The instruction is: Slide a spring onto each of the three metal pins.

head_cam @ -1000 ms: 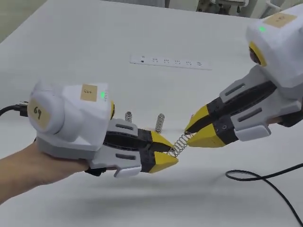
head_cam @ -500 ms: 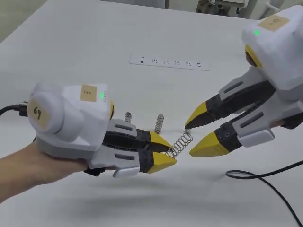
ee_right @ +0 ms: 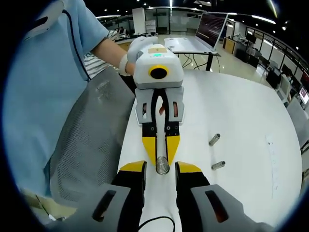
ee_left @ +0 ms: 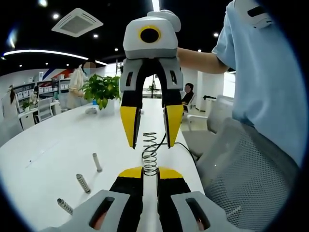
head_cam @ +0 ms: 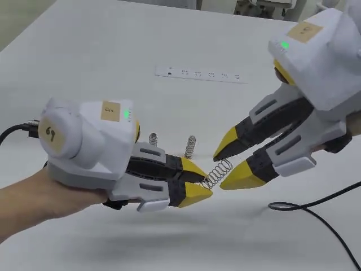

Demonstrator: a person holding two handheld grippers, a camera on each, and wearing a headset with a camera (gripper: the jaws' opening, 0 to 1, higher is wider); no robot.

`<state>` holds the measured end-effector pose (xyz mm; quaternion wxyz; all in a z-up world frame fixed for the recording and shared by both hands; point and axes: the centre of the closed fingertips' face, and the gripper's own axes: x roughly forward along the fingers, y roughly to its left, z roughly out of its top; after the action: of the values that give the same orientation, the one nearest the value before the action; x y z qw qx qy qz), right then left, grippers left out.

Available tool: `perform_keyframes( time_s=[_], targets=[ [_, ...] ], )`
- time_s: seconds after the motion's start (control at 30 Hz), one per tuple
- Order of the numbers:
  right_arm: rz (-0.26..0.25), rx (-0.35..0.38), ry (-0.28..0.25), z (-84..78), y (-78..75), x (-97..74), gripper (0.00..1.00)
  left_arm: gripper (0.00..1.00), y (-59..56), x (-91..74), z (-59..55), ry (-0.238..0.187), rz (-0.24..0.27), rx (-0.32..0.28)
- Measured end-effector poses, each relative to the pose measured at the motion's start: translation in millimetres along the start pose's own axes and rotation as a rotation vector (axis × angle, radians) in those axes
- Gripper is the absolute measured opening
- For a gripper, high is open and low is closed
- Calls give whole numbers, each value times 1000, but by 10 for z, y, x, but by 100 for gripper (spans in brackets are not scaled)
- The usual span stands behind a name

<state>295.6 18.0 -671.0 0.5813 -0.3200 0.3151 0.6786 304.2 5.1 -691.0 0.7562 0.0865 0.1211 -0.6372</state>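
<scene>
A metal spring [head_cam: 217, 172] sticks out level above the white table [head_cam: 101, 51], one end pinched in my left gripper [head_cam: 204, 189], which is shut on it. My right gripper [head_cam: 221, 169] is open, its yellow jaws straddling the spring's free end without pressing it. In the left gripper view the spring [ee_left: 150, 152] rises from my left gripper [ee_left: 150, 170] toward the right gripper [ee_left: 149, 142]. Two pins carrying springs [head_cam: 153, 139] [head_cam: 190, 145] stand behind the left gripper. A bare pin [ee_left: 97, 162] stands beside two sprung pins [ee_left: 83, 182].
A white power strip [head_cam: 203, 74] lies at the table's far side. A black cable [head_cam: 316, 212] loops on the table at the right, under the right gripper. A grey mesh chair [ee_right: 87, 140] stands at the table's edge, and a potted plant [ee_left: 101, 89] at the far end.
My right gripper was shut on the spring's free end; it has opened and risen slightly. My left gripper keeps hold of the spring and has barely moved.
</scene>
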Motion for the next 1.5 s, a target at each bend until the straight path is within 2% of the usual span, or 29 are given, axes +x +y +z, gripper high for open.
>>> perform_keyframes(
  time_s=[0.4,1.0,1.5],
  targets=[
    [16,-33,39,-25,-16,67,16,2,-6,24,-22,14,-8,-7],
    [26,-45,72,-94,-2,139,9,2,1,40,-27,15,-10,-17],
    [27,-20,52,-79,-2,131,8,2,-12,36,-16,12,-11,-17]
  ],
)
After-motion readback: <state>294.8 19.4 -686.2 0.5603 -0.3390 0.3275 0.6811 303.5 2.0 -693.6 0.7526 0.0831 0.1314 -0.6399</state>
